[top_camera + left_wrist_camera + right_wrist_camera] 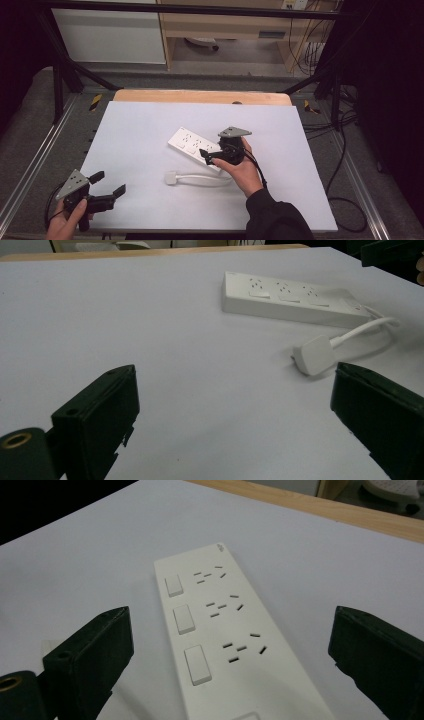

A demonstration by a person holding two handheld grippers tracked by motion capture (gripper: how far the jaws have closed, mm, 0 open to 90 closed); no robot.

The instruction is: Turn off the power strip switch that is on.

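Both tools wide open w/ nothing held: right tool (210, 155) over white power strip (220, 630) (not touching), left tool (107, 184) over bare table (145, 125).

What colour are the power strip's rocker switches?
White, like the power strip body; clearest in the right gripper view.

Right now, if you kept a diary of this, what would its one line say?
left gripper: open, idle near table's front-left | right gripper: open over power strip | plug: loose on white sheet, unplugged
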